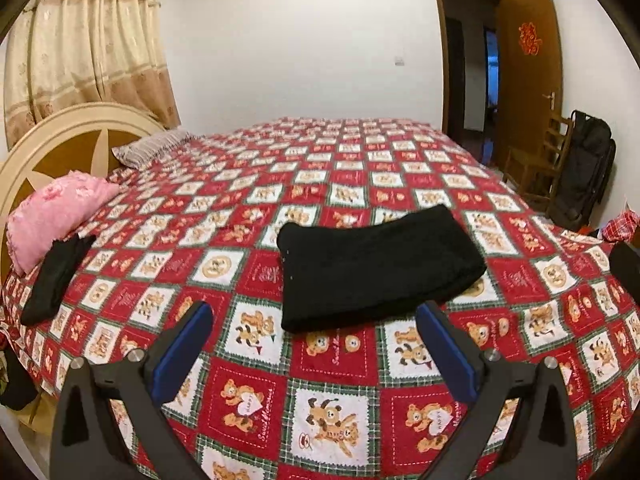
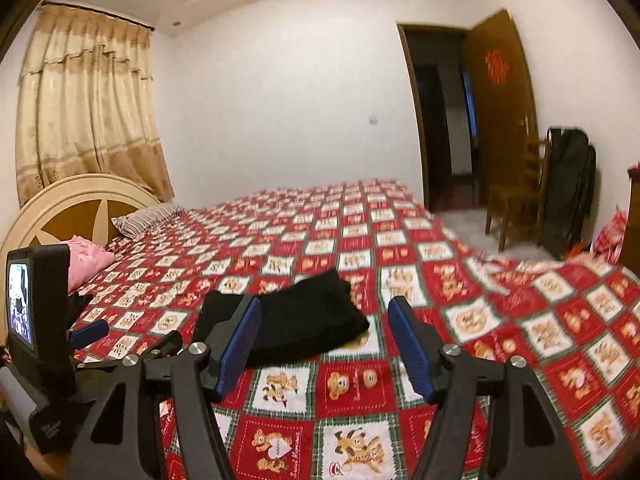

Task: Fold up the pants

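folded black pants (image 1: 380,268) on bed (image 1: 280,400), both grippers empty

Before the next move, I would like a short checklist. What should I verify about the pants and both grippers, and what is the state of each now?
1. Folded black fabric pants lie flat on the red teddy-bear patterned bedspread: ok.
2. Left hand-held gripper open, holding nothing: ok.
3. Right hand-held gripper open, holding nothing: ok.
4. Both clear of the pants: ok.
5. Fold edges aligned: cannot tell, the right view is blurred.
6. Second black garment beside the pink ruffled pillow folded: not ok.
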